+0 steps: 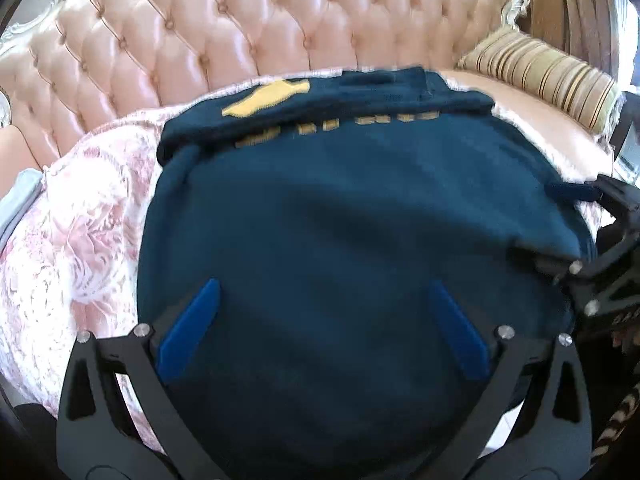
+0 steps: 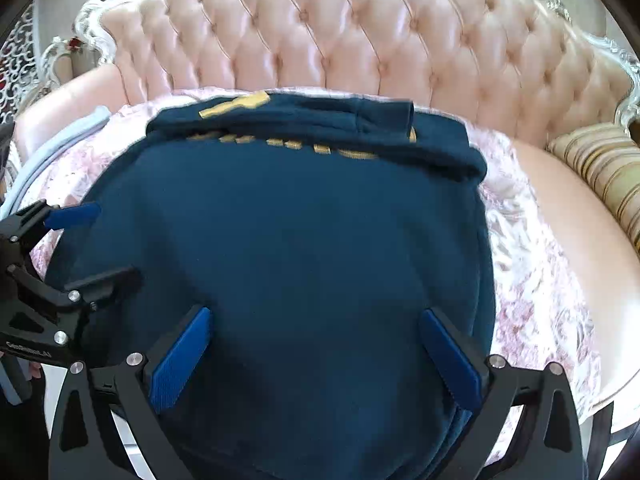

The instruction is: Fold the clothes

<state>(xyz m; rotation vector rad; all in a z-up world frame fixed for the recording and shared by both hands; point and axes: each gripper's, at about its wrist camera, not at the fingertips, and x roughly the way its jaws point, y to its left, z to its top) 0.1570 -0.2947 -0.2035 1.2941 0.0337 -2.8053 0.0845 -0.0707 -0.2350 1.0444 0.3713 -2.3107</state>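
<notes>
Left wrist view looks down past my left gripper [image 1: 324,288], its blue fingers [image 1: 188,328] spread wide with nothing between them but the dark teal garment [image 1: 340,220] lying directly ahead and beneath. That garment is spread on a pink floral blanket [image 1: 80,232] that covers the seat of a tufted pink sofa [image 1: 192,28]; its far end is folded back toward me, showing yellow lettering [image 1: 340,124] and a yellow patch [image 1: 266,98] along the fold. Off to my right in this view, my right gripper [image 1: 576,232] sits at the garment's edge, though I cannot tell from here whether it touches the cloth. Right wrist view shows that gripper [image 2: 316,320] with its blue pads [image 2: 180,360] held equally far apart over the near part of the same garment, gripping nothing. To its left my other tool's blue fingertip [image 2: 76,212] lies at the garment's side edge. Beyond it, farther left, a pale blue cloth [image 2: 60,140] rests on the blanket, and far to the right a striped cushion [image 2: 600,168] lies on the sofa seat.
</notes>
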